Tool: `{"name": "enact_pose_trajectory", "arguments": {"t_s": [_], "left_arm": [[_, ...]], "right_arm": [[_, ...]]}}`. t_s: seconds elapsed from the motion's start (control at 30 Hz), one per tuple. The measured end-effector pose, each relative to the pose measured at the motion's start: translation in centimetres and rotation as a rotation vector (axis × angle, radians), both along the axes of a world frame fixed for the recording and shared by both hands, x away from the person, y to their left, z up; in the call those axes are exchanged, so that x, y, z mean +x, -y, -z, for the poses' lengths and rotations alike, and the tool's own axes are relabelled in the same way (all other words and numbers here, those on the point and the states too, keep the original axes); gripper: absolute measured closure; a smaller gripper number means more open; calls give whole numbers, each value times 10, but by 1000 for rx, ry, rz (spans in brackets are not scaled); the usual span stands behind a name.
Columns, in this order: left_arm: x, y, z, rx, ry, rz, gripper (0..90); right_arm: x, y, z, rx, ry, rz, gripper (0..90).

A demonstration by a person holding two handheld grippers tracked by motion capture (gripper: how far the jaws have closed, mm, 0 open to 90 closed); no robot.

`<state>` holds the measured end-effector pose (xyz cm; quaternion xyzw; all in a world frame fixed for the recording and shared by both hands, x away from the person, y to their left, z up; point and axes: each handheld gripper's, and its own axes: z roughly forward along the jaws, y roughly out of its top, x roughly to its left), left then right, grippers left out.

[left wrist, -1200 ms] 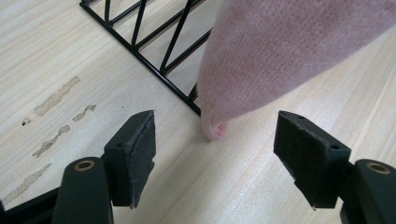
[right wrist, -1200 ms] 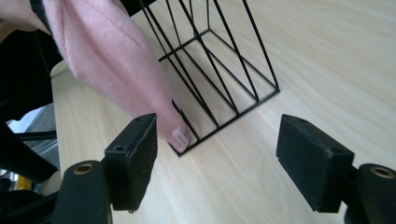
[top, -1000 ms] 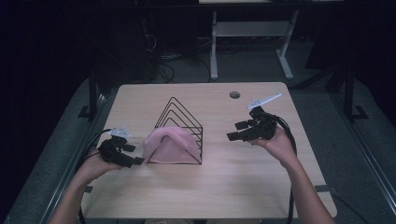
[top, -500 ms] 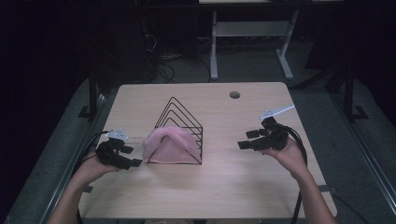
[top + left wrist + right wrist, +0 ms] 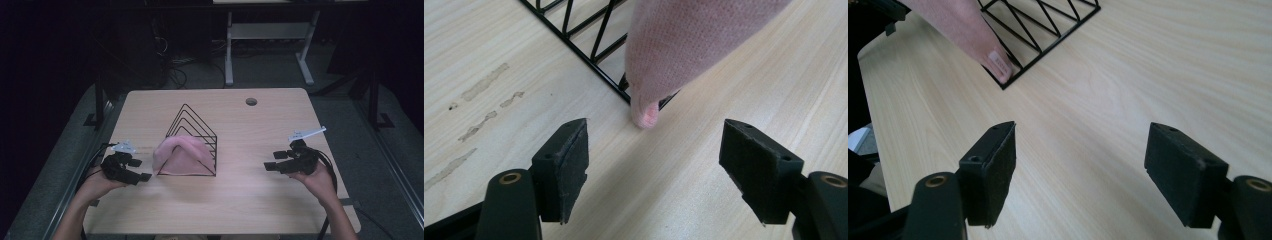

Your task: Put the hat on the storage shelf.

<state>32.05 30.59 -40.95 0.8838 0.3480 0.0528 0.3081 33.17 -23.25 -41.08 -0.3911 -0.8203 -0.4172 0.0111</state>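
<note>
High view: pink cloth point(image 5: 178, 153) draped over a black wire rack point(image 5: 192, 135) mid-surface. Left gripper point(image 5: 131, 170) at nine o'clock, right gripper point(image 5: 274, 165) at three, fingers wide, empty. Tugging the cloth could drag the light rack.

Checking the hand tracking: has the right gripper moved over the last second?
Yes. The right gripper has come down and back toward the person, away from the round hole in the table, and now sits low near the right edge.

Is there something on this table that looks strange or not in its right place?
A pink cloth is draped over the front of the black wire rack, its corner reaching the table. Pale smudges mark the wood near the rack.
</note>
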Motion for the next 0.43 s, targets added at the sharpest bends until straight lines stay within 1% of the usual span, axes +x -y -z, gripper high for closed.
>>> {"name": "enact_pose_trajectory", "arguments": {"t_s": [0.03,0.1,0.17,0.2,0.23,0.27,0.3,0.33,0.37,0.4,0.43], "left_arm": [[0,0,0,9,-1,10,281],[0,0,0,12,0,12,281],[-1,0,0,10,2,7,281],[-3,0,0,6,6,3,281],[-5,-1,0,1,10,-3,281],[-5,-1,0,1,10,-3,281],[-8,-2,0,-5,15,-16,281],[-8,-2,0,-5,15,-16,282],[-12,-4,0,-17,2,-10,281],[-12,-4,0,-17,2,-10,281],[-17,-4,1,-27,5,-9,281]], "right_arm": [[-2,1,1,-6,-6,2,281],[-5,4,3,-17,-7,6,279],[-6,5,4,-14,-10,10,276],[-10,9,8,-28,-21,12,275],[-12,10,9,-38,-21,16,271],[-12,10,9,-38,-21,16,271],[-19,13,11,-49,-27,25,268],[-19,13,11,-49,-27,25,268],[-28,15,11,-56,-12,29,263],[-33,16,10,-61,-3,31,259],[-33,16,10,-61,-3,31,259]]}}
